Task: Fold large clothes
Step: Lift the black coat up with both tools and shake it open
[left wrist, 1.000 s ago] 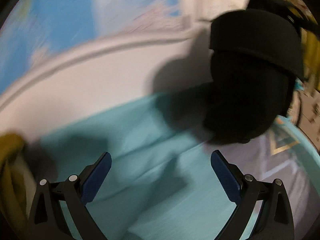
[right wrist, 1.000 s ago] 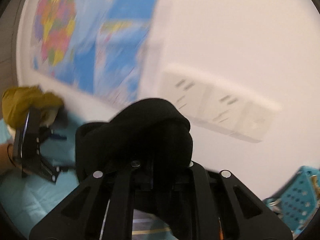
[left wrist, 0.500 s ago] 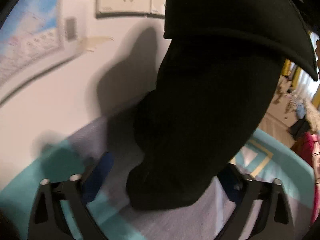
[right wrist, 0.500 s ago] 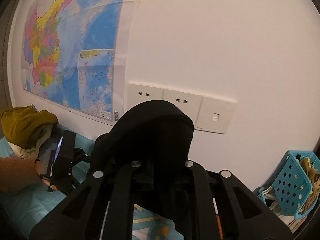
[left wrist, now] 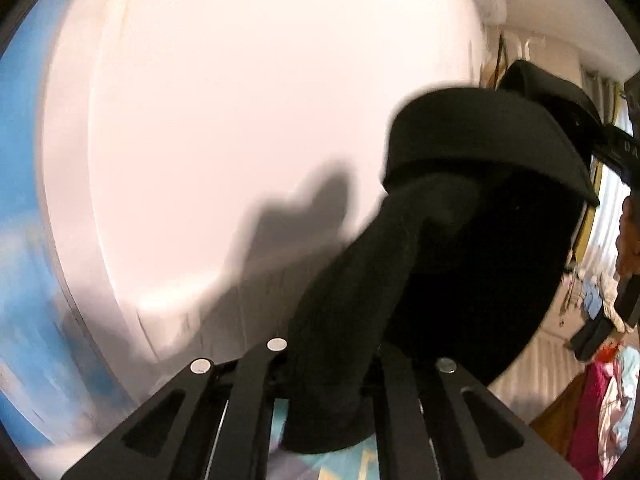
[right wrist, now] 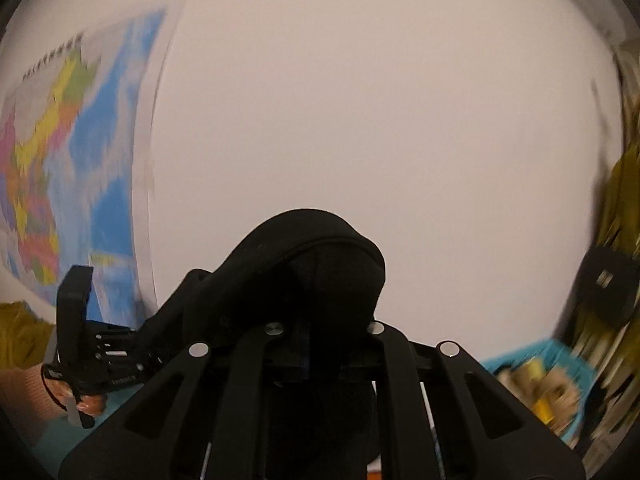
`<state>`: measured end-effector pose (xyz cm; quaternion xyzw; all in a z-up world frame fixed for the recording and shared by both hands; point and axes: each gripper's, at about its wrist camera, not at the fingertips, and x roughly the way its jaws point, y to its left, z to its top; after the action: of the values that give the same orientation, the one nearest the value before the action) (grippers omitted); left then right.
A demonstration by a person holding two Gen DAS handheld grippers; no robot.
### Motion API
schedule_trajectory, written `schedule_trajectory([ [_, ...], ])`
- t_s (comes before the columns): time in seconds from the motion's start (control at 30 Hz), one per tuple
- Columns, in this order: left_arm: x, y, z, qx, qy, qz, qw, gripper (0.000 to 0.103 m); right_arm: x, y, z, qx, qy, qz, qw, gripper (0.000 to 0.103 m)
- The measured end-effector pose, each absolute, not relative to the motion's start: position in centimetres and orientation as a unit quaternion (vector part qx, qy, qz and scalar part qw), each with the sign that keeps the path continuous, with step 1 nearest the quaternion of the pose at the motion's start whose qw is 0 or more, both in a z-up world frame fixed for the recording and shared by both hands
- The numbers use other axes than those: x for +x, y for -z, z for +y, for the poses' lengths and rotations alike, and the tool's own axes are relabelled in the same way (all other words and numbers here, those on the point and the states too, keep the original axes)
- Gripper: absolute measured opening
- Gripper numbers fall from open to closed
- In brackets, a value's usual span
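A large black garment (left wrist: 460, 240) hangs in the air between both grippers, in front of a white wall. My left gripper (left wrist: 328, 376) is shut on a lower part of the black cloth, which bulges out above the fingers. My right gripper (right wrist: 324, 344) is shut on a thick band-like edge of the same garment (right wrist: 304, 264). In the right wrist view the left gripper (right wrist: 92, 344) shows at the lower left, held by a hand, with the cloth stretched across to it. The fingertips of both grippers are hidden by cloth.
A coloured wall map (right wrist: 60, 184) hangs at the left. A mustard garment (right wrist: 20, 336) lies at the far left. A blue perforated basket (right wrist: 532, 380) with items stands at the lower right. The teal patterned bed cover (left wrist: 360, 464) shows below.
My left gripper was open over the bed cover, then closed on the hanging black cloth and rose with it. Both views have tilted upward toward the wall.
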<state>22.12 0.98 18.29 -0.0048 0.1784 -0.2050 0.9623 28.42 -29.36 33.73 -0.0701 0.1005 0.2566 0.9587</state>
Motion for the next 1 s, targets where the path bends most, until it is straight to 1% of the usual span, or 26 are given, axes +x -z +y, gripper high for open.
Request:
schedule_trajectory([
  [0.13, 16.8, -24.3, 2.0, -0.002, 0.202, 0.103, 0.974, 0.005, 23.2, -39.3, -30.7, -0.085, -0.265, 0.03, 0.96, 0.009],
  [0.27, 9.3, -29.4, 5.2, -0.019, 0.192, 0.035, 0.981, 0.005, 18.0, -42.9, -31.6, -0.083, -0.288, -0.011, 0.954, 0.009],
  [0.37, 2.5, -31.2, 6.5, -0.004, 0.177, 0.003, 0.984, 0.005, 13.5, -44.7, -32.1, -0.089, -0.318, -0.028, 0.944, 0.009],
  [0.43, -1.7, -31.7, 1.3, 0.018, 0.155, -0.021, 0.987, 0.006, 10.8, -45.1, -32.5, -0.084, -0.348, -0.024, 0.934, 0.009],
  [0.47, -4.7, -31.9, 1.9, 0.028, 0.144, -0.026, 0.989, 0.006, 9.7, -45.1, -32.5, -0.085, -0.36, -0.023, 0.929, 0.009],
  [0.6, -11.2, -31.9, 2.5, 0.046, 0.114, -0.015, 0.992, 0.007, 5.4, -43.5, -31.8, -0.082, -0.418, -0.007, 0.905, 0.009],
  [0.67, -14.8, -31.3, 2.8, 0.072, 0.082, -0.003, 0.994, 0.007, 3.5, -42.4, -31.2, -0.077, -0.447, 0.004, 0.891, 0.009],
  [0.8, -18.1, -30.3, 3.3, 0.107, 0.029, 0.032, 0.993, 0.007, 2.3, -40.5, -29.7, -0.066, -0.492, 0.021, 0.868, 0.01],
  [0.9, -17.0, -28.1, 4.6, 0.113, -0.004, 0.077, 0.991, 0.007, 4.8, -37.8, -27.3, -0.053, -0.525, 0.058, 0.848, 0.01],
  [1.0, -11.8, -23.5, 7.9, 0.081, -0.02, 0.17, 0.982, 0.007, 9.4, -32.5, -23.0, -0.055, -0.544, 0.12, 0.829, 0.011],
])
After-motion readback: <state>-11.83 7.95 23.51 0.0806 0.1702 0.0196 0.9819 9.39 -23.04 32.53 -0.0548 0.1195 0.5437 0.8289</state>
